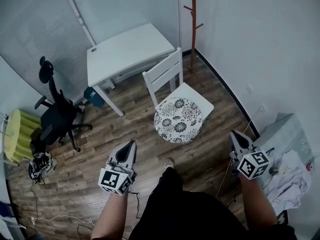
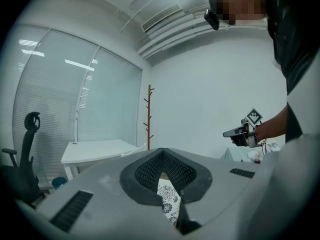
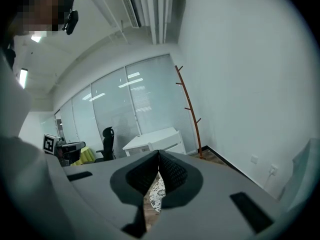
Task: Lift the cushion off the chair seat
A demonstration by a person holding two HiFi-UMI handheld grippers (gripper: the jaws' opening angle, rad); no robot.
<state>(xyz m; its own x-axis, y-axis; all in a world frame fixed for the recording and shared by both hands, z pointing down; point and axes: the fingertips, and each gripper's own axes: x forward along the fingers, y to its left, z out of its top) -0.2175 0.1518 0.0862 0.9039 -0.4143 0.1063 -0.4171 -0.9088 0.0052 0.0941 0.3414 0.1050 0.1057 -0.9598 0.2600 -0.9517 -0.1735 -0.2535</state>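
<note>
A round white cushion with a black flower print lies on the seat of a white wooden chair in the middle of the head view. My left gripper hovers over the floor to the cushion's lower left, shut and empty. My right gripper floats to the cushion's right, also shut with nothing in it. Both stand apart from the cushion. A strip of the cushion shows past the closed jaws in the left gripper view, and the cushion peeks through likewise in the right gripper view.
A white desk stands behind the chair, a black office chair and a yellow seat at the left. A wooden coat stand rises by the white wall. A cluttered grey surface sits at right; cables trail on the wood floor.
</note>
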